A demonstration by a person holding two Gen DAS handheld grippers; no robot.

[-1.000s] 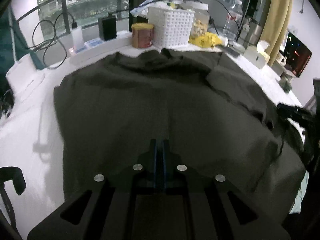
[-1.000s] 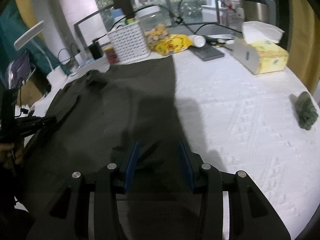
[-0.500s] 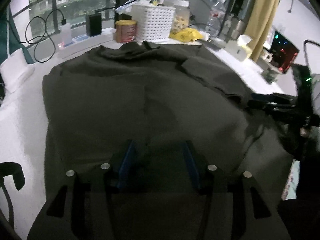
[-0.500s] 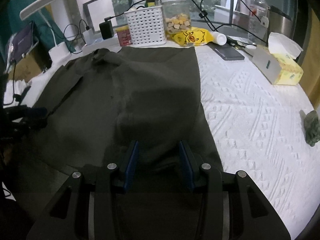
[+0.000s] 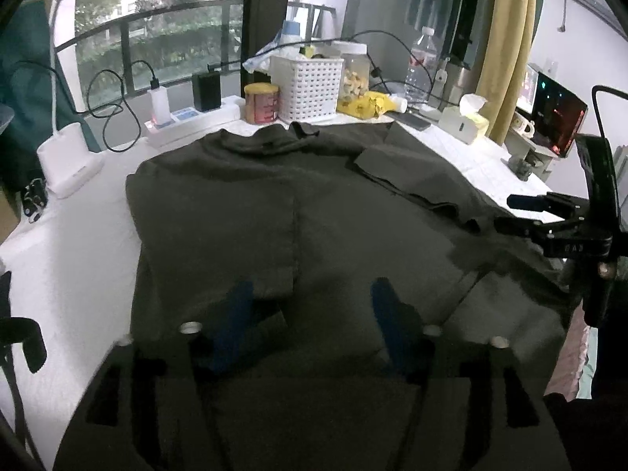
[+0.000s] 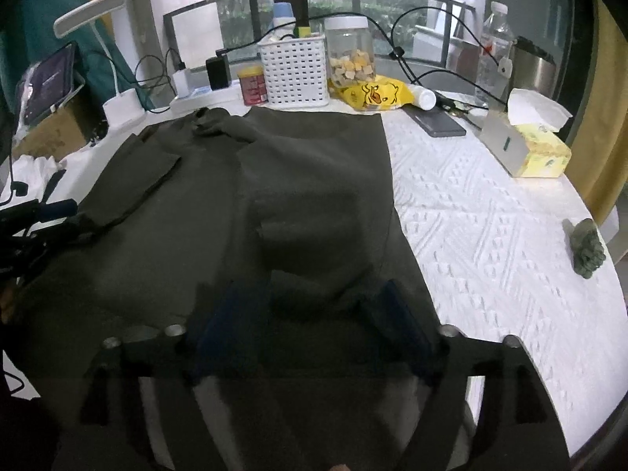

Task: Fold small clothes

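Both tools, left tool and right tool, have just been opening and stand released above the dark olive cloth shirt, spread on the white textured surface. Probably regrasp one side edge, pinching only the top layer.

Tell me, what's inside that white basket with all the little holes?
Above the rim of the white basket, a blue-capped bottle and a small yellow-green item stick out, along with crumpled plastic on the side. Whatever sits lower is hidden behind its walls.
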